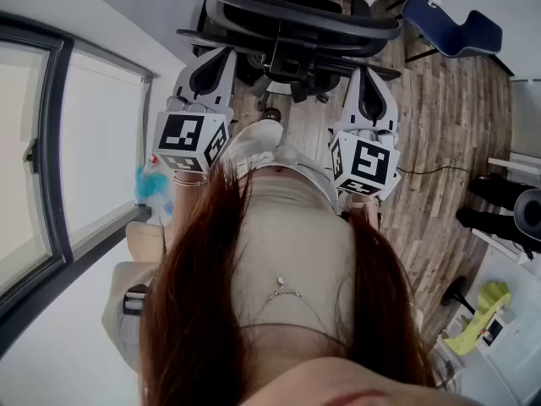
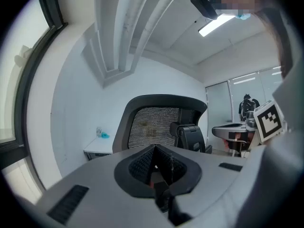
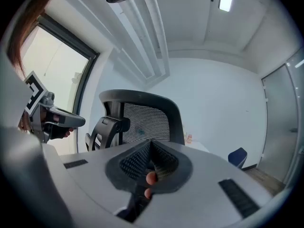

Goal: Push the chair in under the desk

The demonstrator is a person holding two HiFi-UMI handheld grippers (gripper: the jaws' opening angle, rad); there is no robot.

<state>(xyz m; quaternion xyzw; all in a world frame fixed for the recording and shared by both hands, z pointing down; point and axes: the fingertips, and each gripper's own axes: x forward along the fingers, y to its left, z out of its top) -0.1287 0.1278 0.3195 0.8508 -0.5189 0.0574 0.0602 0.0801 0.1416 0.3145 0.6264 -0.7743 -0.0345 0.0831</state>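
Left gripper point(image 2: 155, 163) and right gripper point(image 3: 151, 158) stand closed, empty; the black mesh-backed office chair point(image 1: 296, 19) at twelve o'clock should roll easily (push the stiff backrest frame, not the soft mesh).

One office chair point(image 1: 296, 24), one blue chair point(image 1: 452, 28), two hand-held grippers point(image 1: 216, 57) point(image 1: 368, 79).

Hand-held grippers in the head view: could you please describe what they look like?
The left hand-held gripper and right hand-held gripper each have a white moulded body with a black oval inset and black textured pads. Each carries a white cube printed with black square markers.
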